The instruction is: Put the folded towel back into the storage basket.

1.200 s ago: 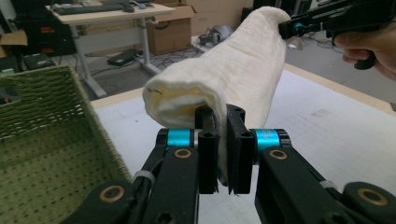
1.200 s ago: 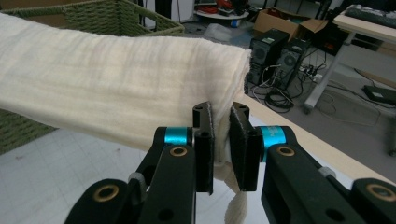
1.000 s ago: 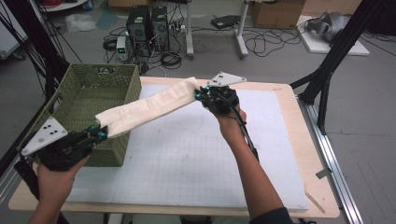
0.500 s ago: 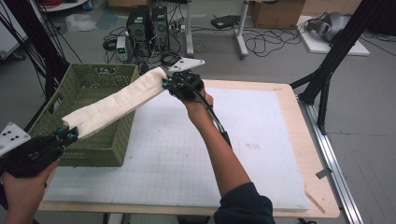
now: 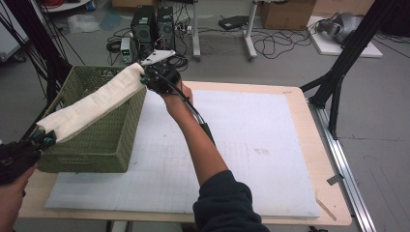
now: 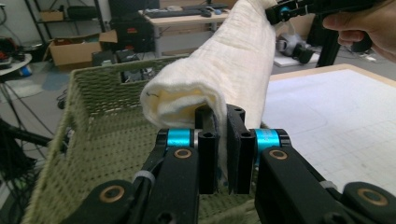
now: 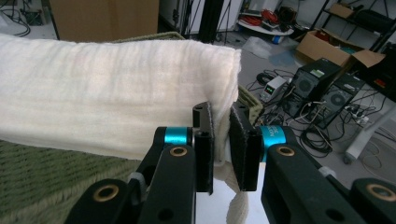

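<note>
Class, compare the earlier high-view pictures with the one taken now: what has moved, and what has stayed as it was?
Both grippers carried the folded cream towel leftward, from the table's edge to above the green basket. The right gripper swung from over the white mat to the basket's far right corner; the left gripper slid toward the picture's left edge. Both stay shut on the towel's ends; basket and mat have not moved.

free: white mat (image 5: pixel 251 145) | blocked: basket (image 5: pixel 104 140) walls, left

No legible text, label or number on anything.
</note>
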